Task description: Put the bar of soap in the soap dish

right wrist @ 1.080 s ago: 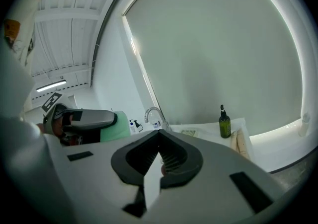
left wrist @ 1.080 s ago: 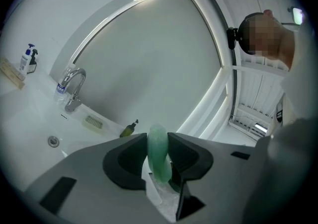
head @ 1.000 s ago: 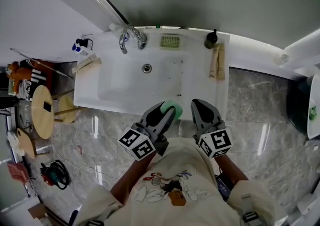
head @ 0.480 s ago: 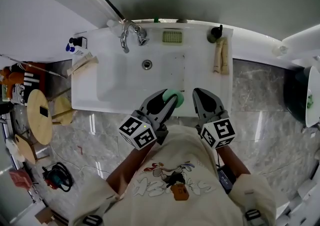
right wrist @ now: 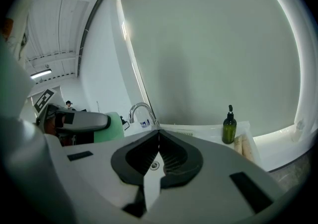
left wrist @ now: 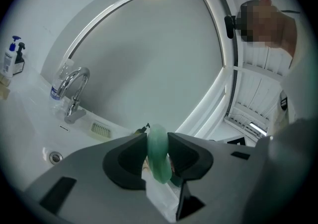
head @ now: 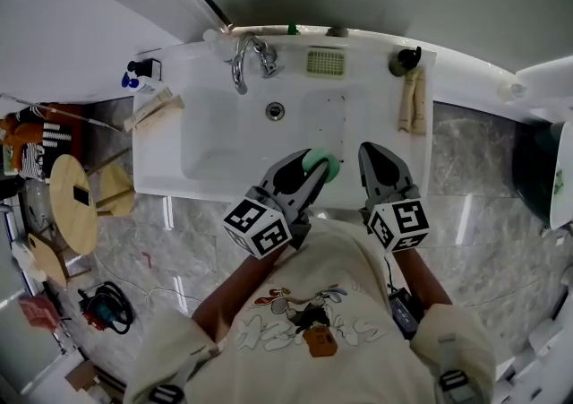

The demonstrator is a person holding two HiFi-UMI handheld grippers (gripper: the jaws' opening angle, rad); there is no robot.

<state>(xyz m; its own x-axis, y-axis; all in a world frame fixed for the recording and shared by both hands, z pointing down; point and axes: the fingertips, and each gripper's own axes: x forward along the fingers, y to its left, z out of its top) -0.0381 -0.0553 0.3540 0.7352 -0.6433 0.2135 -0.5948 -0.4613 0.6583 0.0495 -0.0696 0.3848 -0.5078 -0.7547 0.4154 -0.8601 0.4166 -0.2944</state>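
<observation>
Over the near edge of the white sink point(head: 233, 138), the left gripper point(head: 303, 180) is clamped on the green bar of soap point(left wrist: 159, 161), probably to carry it to the soap dish point(head: 326, 62) on the back rim, well apart, while the right gripper point(right wrist: 159, 154) hangs beside it, jaws together on nothing. Gripped by its flat faces, the soap stands on edge, long axis roughly upright between the jaws

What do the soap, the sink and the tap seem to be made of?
Soap: pale green, slightly translucent and waxy, rounded edges, so likely real bar soap.
Sink: glossy white, probably glazed ceramic.
Tap: shiny silver with reflections, likely chromed metal.
</observation>
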